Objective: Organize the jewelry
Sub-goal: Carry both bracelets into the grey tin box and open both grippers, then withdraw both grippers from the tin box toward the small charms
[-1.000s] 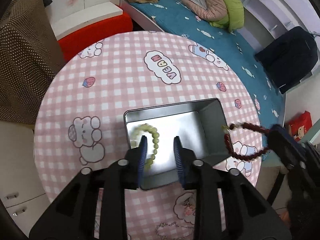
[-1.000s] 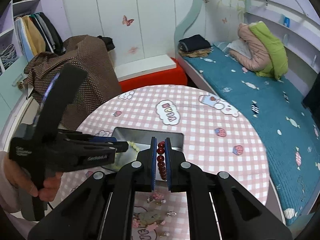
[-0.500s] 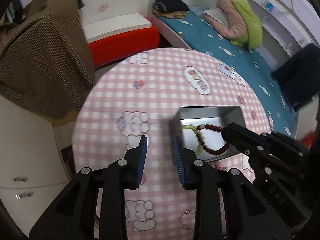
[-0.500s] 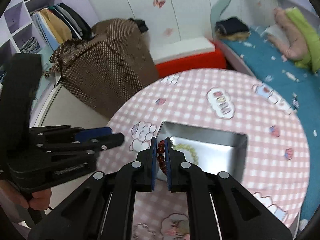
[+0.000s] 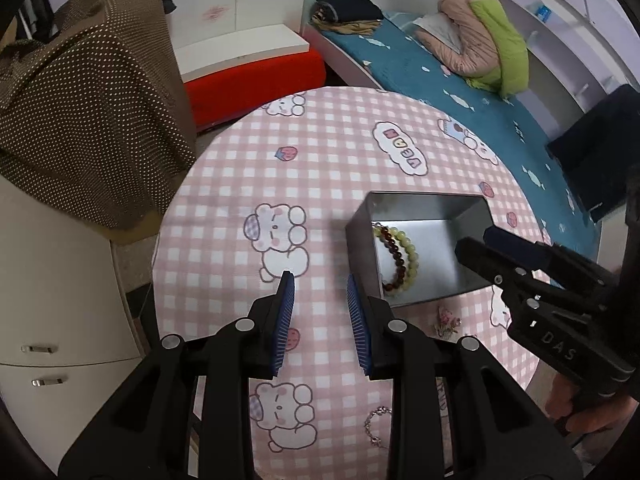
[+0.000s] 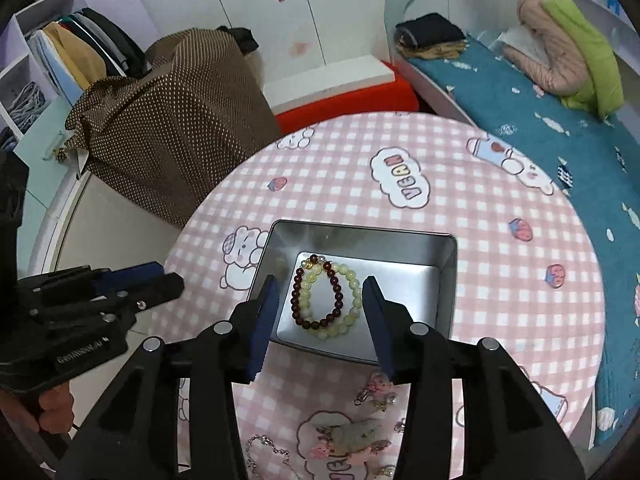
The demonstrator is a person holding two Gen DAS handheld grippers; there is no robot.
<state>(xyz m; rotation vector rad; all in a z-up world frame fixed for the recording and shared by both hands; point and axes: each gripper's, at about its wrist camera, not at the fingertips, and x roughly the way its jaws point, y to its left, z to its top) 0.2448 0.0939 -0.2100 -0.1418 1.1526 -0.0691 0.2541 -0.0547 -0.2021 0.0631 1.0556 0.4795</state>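
The round table (image 6: 460, 216), covered in a pink-and-white checked cloth printed with cartoon bears, carries a rectangular silver metal tin (image 6: 448, 280) near its middle, set slightly toward the near edge. Inside the tin, against its left wall, the dark red beaded bracelet (image 6: 297, 292) lies partly across the pale green beaded bracelet (image 6: 354, 286). My right gripper (image 6: 318, 316) hangs above them with its jaws opening and nothing pressed between the blue pads; the red beads lie loose on the tin floor below. My left gripper (image 5: 320, 312) sits over bare cloth just left of the tin, its jaws narrowly parted and empty. Between the tin and the near edge remain the small pink charm pieces (image 6: 352, 440) and a thin silver chain (image 6: 266, 446), the chain close to the rim. The main hazards, in my judgement: my right fingers, low beside the tin's near wall, could clip it on withdrawal and slide the light tin; a bead string could snag on a ribbed pad and be lifted out again; and the fine chain may slip from a pinch, or be swept off the near edge by a careless approach. The two grippers work close together and could collide.
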